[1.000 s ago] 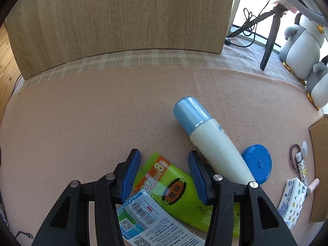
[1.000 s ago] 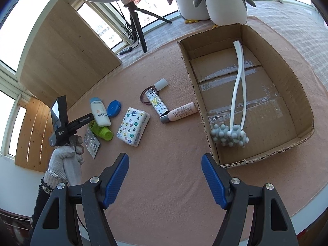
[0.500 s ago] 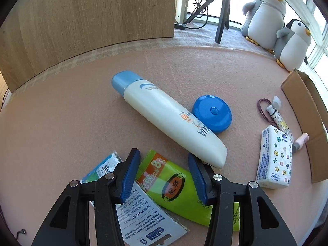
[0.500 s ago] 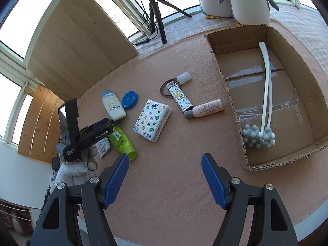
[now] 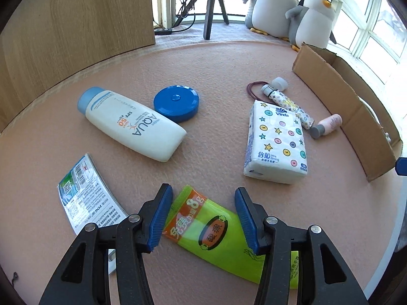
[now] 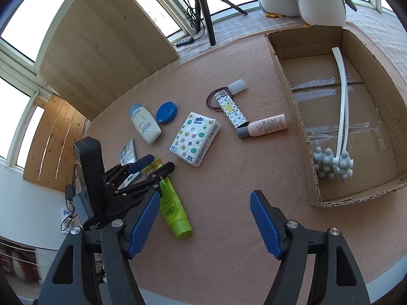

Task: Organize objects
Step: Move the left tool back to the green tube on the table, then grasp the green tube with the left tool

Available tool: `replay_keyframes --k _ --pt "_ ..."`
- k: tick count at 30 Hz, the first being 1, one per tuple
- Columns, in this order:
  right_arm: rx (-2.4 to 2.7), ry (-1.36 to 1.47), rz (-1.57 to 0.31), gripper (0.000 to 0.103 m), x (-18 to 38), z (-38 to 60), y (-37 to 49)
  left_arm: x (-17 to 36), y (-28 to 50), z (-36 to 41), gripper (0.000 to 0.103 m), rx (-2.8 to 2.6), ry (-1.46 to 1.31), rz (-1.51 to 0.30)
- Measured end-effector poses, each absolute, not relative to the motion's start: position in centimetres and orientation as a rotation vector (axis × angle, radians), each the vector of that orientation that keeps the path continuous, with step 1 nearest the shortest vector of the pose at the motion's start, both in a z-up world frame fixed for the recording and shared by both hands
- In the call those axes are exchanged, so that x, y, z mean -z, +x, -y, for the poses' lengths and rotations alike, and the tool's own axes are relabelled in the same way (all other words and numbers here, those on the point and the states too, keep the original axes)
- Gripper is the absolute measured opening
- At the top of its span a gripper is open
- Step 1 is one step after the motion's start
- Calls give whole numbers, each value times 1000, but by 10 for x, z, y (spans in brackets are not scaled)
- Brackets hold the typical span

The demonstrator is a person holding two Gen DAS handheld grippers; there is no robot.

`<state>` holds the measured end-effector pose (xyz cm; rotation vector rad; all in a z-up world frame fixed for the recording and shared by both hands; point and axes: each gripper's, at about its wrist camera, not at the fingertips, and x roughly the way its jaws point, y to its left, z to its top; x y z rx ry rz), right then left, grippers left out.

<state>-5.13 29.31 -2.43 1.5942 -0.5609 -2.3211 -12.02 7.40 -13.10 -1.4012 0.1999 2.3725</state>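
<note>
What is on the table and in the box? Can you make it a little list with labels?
in the box: cardboard box holds a white massage stick
on the mat: sunscreen bottle, blue round case, tissue pack, green tube, pink bottle, patterned lighter, flat packet
left gripper: open, over the green tube
right gripper: open, holding nothing
</note>
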Motion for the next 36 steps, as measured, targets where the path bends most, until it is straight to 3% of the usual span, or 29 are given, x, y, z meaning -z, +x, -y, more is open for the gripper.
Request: replay_keyframes --k 3,12,25,30,36 --pt "2310 1594 542 70 26 -291 -53 128 -110 -83 54 -2348 -1394 -193" --pt "2185 1643 483 70 51 -275 -61 108 -89 -36 55 -2377 -1467 139" --pt "2011 1749 362 69 90 -240 -69 118 -27 -53 57 -2146 -1570 241" --pt "1949 1786 380 53 102 -236 -68 120 -22 -60 57 -2103 -1584 259" --pt "1920 1784 379 49 102 -233 -64 117 -19 -63 57 -2092 -1587 261"
